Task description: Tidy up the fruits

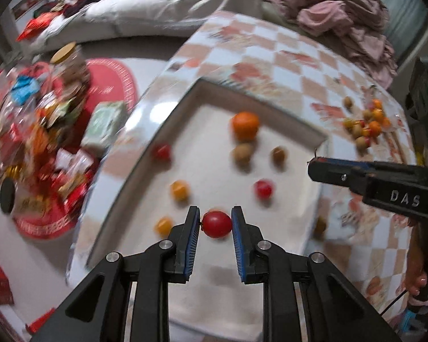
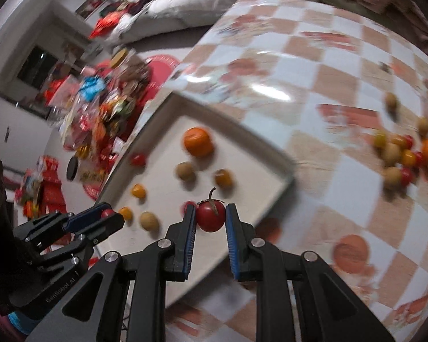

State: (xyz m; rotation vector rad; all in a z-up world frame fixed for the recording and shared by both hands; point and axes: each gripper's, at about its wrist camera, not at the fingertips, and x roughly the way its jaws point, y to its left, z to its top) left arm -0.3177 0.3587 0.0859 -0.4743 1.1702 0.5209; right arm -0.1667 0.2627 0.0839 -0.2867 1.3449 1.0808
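Observation:
A white tray (image 1: 145, 148) on the checkered table holds an orange (image 1: 244, 125), brown longans, yellow tomatoes and red tomatoes. My left gripper (image 1: 216, 223) is shut on a red cherry tomato (image 1: 216, 224) above the tray's near part. My right gripper (image 2: 211, 218) is shut on a stemmed red cherry tomato (image 2: 210, 216) over the tray's (image 2: 271, 148) near right edge. The left gripper also shows in the right wrist view (image 2: 100, 218), holding its tomato. A pile of loose small fruits (image 2: 405, 154) lies on the table to the right; it also shows in the left wrist view (image 1: 368, 125).
The checkered tablecloth (image 2: 314, 71) covers the table. A low table heaped with snack packets and a jar (image 1: 42, 131) stands to the left on a red mat. A sofa with bedding (image 1: 157, 5) and pink clothes (image 1: 342, 14) lies behind.

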